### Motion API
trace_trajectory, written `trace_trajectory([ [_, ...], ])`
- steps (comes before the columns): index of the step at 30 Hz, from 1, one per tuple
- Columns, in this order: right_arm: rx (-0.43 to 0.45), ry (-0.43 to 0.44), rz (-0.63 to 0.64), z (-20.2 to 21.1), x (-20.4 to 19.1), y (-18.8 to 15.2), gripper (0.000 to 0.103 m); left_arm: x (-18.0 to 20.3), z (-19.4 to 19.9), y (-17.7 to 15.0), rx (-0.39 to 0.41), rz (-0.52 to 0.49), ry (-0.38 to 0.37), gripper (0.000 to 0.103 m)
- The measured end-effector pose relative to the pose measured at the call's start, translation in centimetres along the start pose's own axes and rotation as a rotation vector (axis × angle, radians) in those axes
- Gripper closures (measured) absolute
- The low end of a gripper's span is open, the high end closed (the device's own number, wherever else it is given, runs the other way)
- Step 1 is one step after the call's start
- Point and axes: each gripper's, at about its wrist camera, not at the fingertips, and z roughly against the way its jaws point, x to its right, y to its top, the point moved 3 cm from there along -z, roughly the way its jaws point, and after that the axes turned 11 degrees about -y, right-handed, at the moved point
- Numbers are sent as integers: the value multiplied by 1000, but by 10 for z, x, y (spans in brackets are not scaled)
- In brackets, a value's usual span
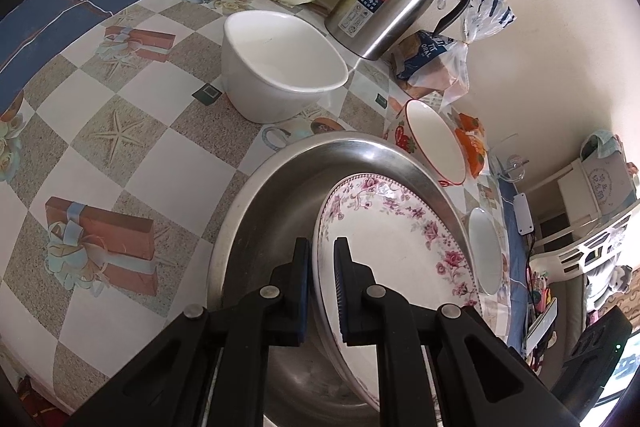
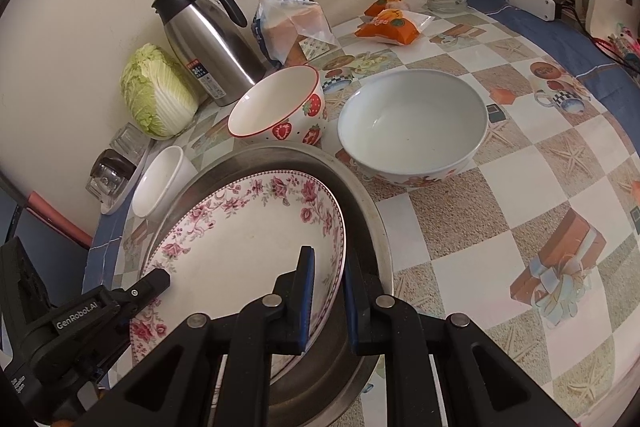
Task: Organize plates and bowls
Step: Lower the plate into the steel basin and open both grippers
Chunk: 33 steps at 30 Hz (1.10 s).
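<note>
We are viewing the checkered table (image 2: 500, 187): ahead of the gripper are lying a steel basin (image 2: 360, 195), bowls, cabbage (image 2: 156, 91), thermos (image 2: 204, 47), and bread bag (image 2: 292, 23).

Even, soft daylight, brightest at a blown-out window edge low right in the left wrist view; faint shadows under the round steel basin (image 1: 256, 195), dull glare on the brushed steel jug (image 2: 208, 39); focus sharp, heavy fisheye bending of the checked tablecloth (image 2: 520, 187), black vignette corners.
</note>
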Motion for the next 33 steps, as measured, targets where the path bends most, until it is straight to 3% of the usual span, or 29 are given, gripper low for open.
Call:
trace_trajectory([
  [16,-40,4,50,-12,-2,-6,88,-8,-3,-4,-14,29,40,92],
  [33,-54,-29,104,-16,-4,-9,91,-4,-7,-5,-21,-25,109,90],
])
